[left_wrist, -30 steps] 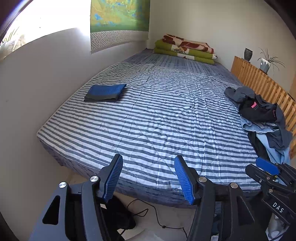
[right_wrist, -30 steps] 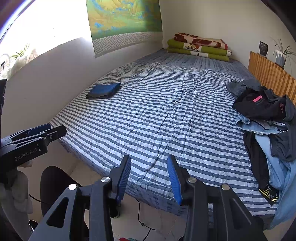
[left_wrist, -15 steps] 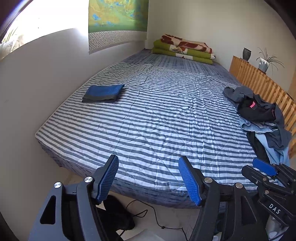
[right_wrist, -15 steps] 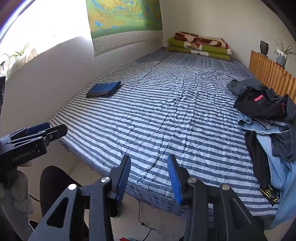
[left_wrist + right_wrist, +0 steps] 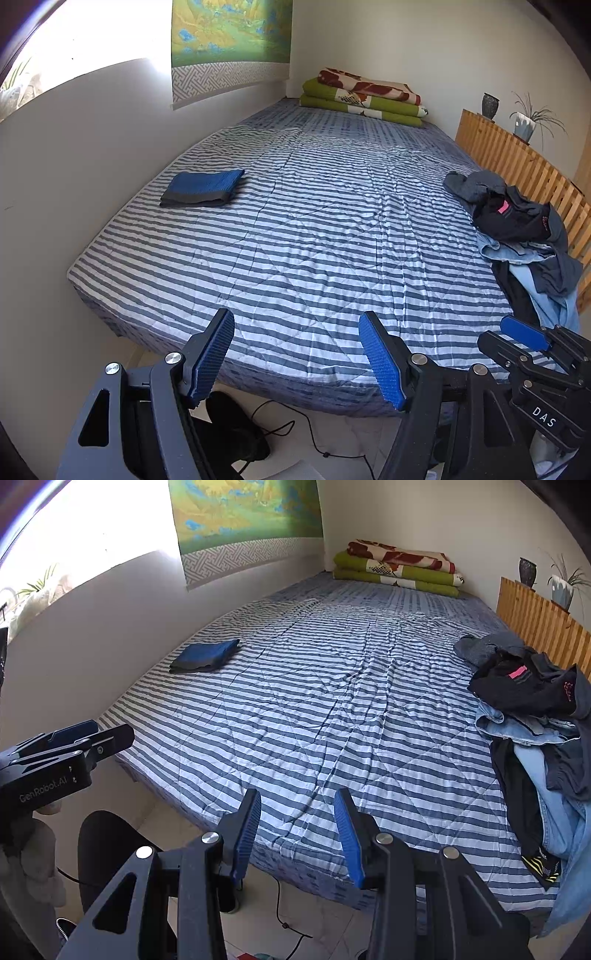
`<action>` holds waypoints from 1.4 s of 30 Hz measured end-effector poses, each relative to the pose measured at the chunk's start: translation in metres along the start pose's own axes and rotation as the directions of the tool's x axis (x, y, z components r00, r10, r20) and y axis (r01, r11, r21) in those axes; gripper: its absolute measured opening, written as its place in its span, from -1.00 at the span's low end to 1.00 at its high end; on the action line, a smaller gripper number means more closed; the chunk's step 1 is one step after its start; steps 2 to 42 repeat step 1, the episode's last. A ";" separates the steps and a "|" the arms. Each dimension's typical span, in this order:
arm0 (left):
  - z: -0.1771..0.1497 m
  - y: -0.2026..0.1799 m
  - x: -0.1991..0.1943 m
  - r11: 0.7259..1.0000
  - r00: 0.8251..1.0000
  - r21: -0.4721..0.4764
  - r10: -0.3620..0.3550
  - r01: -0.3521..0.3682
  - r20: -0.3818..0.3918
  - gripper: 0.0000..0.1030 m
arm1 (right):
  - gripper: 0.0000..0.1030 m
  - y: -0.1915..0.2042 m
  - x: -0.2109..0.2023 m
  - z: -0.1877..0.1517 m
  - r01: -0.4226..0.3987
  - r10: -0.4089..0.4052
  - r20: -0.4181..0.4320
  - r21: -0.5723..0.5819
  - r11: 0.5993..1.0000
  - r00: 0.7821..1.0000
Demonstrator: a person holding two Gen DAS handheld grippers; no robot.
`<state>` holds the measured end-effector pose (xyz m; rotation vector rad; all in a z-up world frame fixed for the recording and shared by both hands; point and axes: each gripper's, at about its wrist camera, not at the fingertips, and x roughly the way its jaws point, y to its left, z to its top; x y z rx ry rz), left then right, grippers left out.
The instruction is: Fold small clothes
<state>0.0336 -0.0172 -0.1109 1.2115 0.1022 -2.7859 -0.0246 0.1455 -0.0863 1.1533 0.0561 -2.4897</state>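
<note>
A folded cloth (image 5: pixel 201 187) lies on the bed (image 5: pixel 295 236) at far left, near the wall. A clothes pile (image 5: pixel 524 236) sits at the right edge, against the slatted board (image 5: pixel 517 162). Folded blankets (image 5: pixel 364 98) lie at the far end. Two pots (image 5: pixel 524 123) stand on the board.

A folded blue garment (image 5: pixel 202 187) with a dark band lies flat near the bed's left edge. Well apart, a heap (image 5: pixel 524 240) of unfolded dark, grey and light-blue clothes sprawls along the right edge.
</note>
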 end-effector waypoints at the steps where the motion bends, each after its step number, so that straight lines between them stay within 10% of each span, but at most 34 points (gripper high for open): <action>1: 0.001 0.001 0.001 1.000 1.000 0.000 -0.001 0.001 -0.003 0.42 | -0.27 0.000 0.001 0.000 0.000 0.000 -0.002 0.001 1.000 1.000; 42: 0.001 0.001 0.001 1.000 1.000 0.000 -0.001 0.001 -0.003 0.42 | -0.27 0.000 0.001 0.000 0.000 0.000 -0.002 0.001 1.000 1.000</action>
